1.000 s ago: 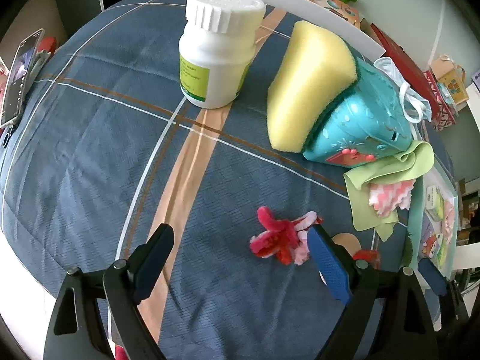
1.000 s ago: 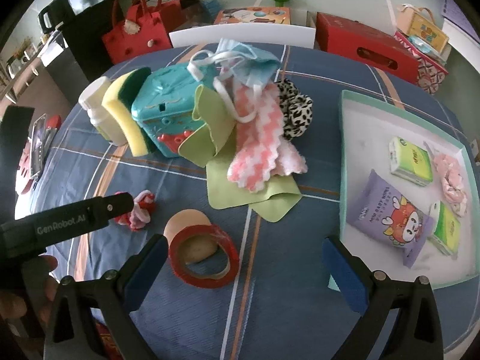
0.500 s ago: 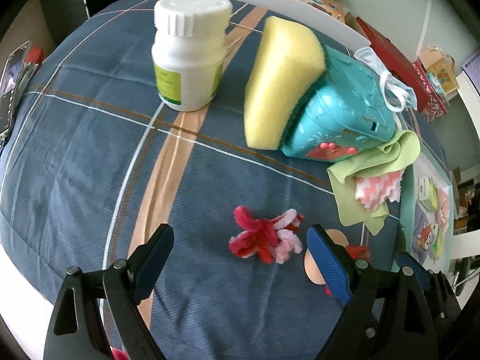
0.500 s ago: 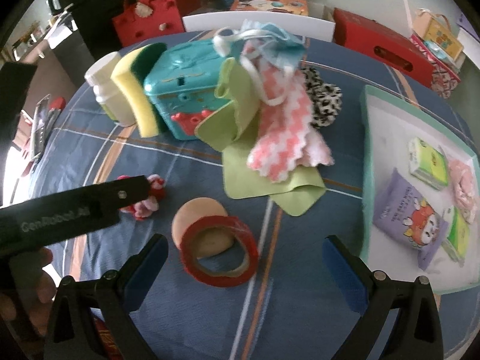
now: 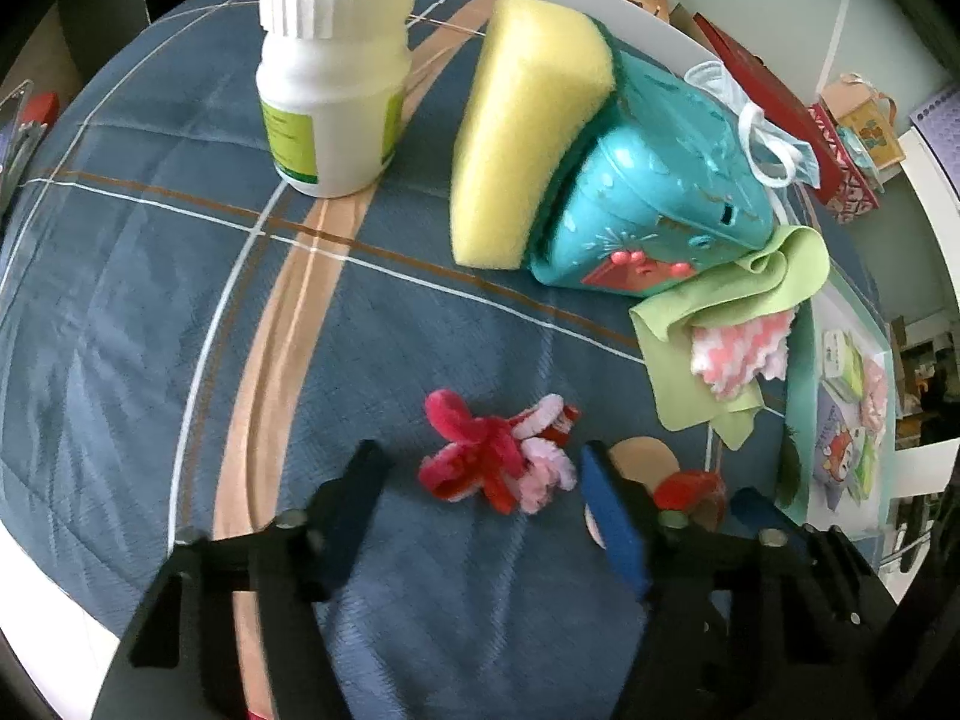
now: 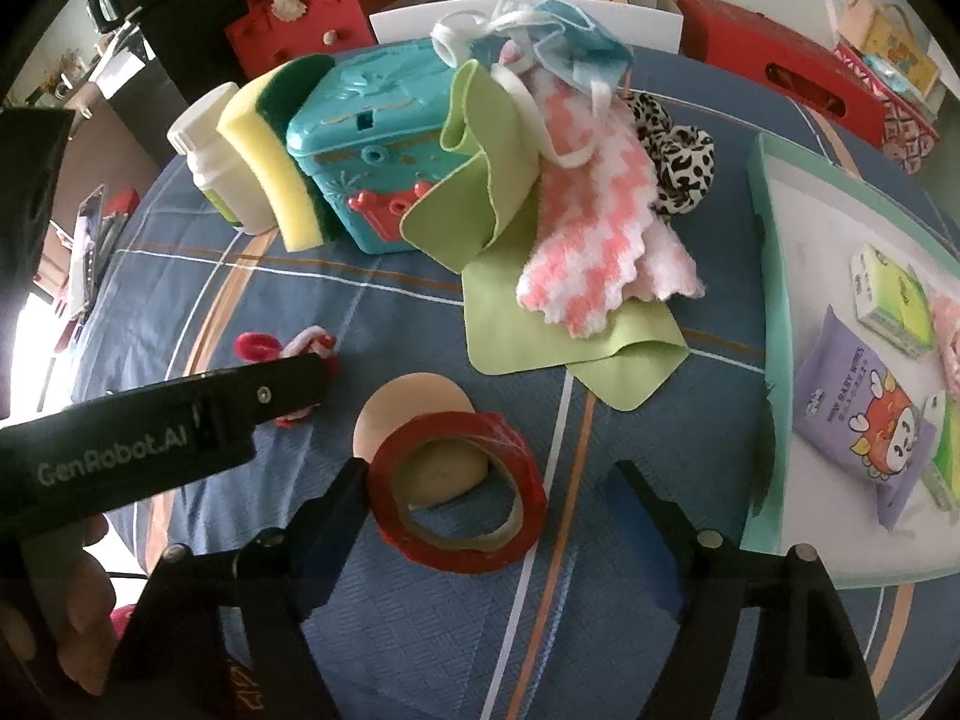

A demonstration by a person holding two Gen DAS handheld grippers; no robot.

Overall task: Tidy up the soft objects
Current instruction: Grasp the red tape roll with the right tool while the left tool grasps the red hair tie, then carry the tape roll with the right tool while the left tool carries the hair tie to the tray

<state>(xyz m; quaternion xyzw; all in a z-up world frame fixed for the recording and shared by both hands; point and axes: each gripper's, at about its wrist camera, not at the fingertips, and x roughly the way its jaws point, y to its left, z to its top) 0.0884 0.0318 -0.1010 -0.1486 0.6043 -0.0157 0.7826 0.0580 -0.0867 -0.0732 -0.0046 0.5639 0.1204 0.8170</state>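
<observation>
The side of the left gripper (image 6: 180, 420) reads "GenRobot.AI" in pale letters. On the purple packet (image 6: 864, 414) in the tray (image 6: 774, 276), the print looks like "NEW BABY WIPES", though it is small and blurred. The white bottle (image 5: 336, 72) carries a green label too soft to read.

The left gripper (image 5: 480, 474) is low over the blue checked cloth (image 5: 150, 276), its fingers spread with the red and pink fuzzy toy (image 5: 498, 456) lying between them, not gripped. The right gripper (image 6: 492, 480), also spread, hangs just beside the toy, over the red tape roll (image 6: 462, 492) and the tan disc (image 6: 408, 414); its left finger is touching or nearly touching the roll.

Beyond the toy stand the bottle, the yellow sponge (image 5: 522, 132) leaning on the teal box (image 5: 654, 180), and the green cloth (image 6: 540, 324) under a pink and white cloth (image 6: 594, 240).
</observation>
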